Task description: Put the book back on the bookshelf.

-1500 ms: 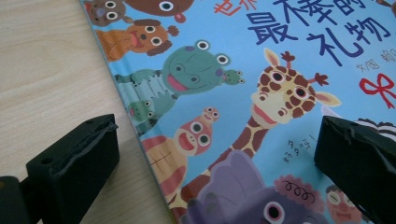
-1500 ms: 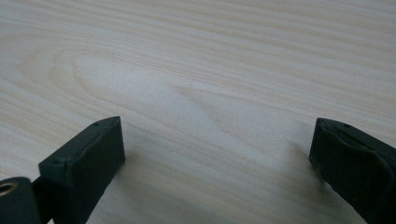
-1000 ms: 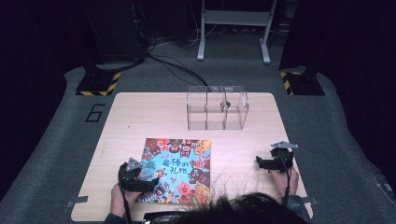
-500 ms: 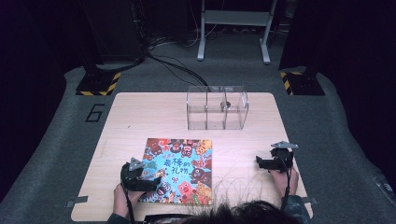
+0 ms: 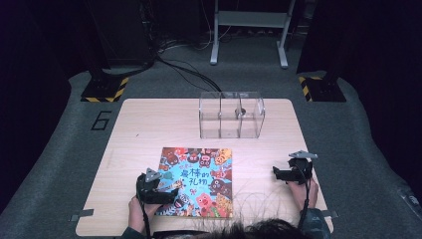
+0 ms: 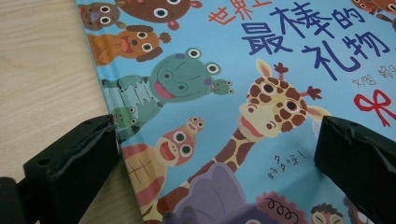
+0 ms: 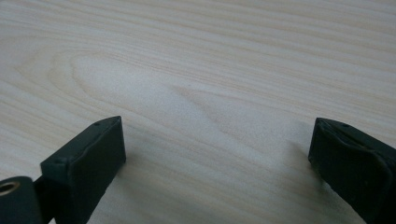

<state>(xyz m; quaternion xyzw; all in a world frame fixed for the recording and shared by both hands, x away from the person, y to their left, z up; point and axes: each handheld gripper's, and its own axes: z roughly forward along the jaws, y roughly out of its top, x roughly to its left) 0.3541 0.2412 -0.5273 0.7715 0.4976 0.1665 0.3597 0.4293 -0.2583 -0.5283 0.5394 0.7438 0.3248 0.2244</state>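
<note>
left gripper (image 5: pixel 171 190) sits at the near left corner of the picture book (image 5: pixel 199 180), jaws spread wide and holding nothing. in the left gripper view (image 6: pixel 212 154) one jaw is over the bare wood just off the book's left edge and the other is over the cover, so the edge runs between them. can't tell if the jaws touch the cover.

book lies flat and closed, cover up, near the front middle of the table (image 5: pixel 149 129), cartoon animals and blue chinese title on it (image 6: pixel 261 93).

right gripper (image 5: pixel 276 173) is well apart from the book, at the near right of the table, jaws also wide, nothing between them. right gripper view (image 7: pixel 217 154) has plain wood grain under the jaws.

clear plastic box (image 5: pixel 231 114) with dividers stands at the far middle of the table, well beyond the book.
</note>
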